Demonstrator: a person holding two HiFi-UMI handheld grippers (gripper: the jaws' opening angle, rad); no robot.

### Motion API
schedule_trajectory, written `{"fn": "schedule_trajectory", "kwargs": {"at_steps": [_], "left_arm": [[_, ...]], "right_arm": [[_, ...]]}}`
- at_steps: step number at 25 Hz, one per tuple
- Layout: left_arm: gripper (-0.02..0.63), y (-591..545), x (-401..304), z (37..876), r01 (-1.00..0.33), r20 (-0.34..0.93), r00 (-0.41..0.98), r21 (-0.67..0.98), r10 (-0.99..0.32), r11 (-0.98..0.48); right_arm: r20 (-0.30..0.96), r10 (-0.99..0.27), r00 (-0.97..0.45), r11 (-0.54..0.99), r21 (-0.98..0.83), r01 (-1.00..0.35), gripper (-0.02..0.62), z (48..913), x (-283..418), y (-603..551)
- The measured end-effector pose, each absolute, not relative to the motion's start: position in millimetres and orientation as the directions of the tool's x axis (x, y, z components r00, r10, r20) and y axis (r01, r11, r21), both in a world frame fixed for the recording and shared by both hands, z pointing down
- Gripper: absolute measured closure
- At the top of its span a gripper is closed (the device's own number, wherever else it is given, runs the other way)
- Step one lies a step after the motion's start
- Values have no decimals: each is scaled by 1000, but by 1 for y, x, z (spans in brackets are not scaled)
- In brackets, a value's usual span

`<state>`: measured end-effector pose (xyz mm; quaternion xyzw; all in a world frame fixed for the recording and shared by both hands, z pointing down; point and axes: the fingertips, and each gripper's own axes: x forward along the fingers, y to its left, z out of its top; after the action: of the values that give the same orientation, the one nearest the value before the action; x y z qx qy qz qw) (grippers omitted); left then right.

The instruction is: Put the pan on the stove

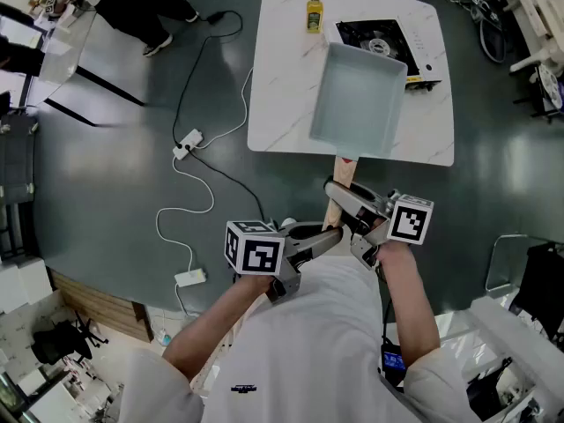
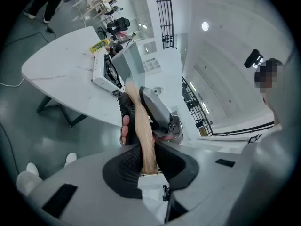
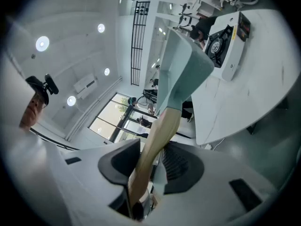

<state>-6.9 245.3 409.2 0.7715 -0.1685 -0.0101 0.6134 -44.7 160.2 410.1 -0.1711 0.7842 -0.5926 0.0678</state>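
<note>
nearest the person, the left gripper (image 2: 148,160) has its dark ribbed pads pressed shut on the very end of a pale, smooth wooden handle (image 2: 142,132). a little further up the same handle, the right gripper (image 3: 151,160) is clamped on it too, the wood running straight between its black cupped jaws. in the head view both grippers meet at the handle from opposite sides, the left one (image 1: 333,233) just below the right one (image 1: 342,196).

the handle joins a square pan (image 1: 357,104) with straight upright walls and a matte, pale blue-green finish. the pan is held up in the air and tilted, over the near part of the white, faintly veined marble counter (image 1: 282,86); its far corner overlaps the stove (image 1: 379,38) in the head view.

the stove is a flat white box with a black round burner grate. beside it, at the far edge, stands a small yellow bottle (image 1: 315,11) with a dark cap.
</note>
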Motion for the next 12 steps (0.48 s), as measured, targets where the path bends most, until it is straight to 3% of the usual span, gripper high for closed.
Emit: {"fn": "schedule_trajectory", "kwargs": {"at_steps": [12], "left_arm": [[529, 348, 15, 384, -251, 192, 952, 934, -238, -255]], "right_arm": [[94, -351, -932, 313, -926, -211, 449, 376, -27, 262]]}}
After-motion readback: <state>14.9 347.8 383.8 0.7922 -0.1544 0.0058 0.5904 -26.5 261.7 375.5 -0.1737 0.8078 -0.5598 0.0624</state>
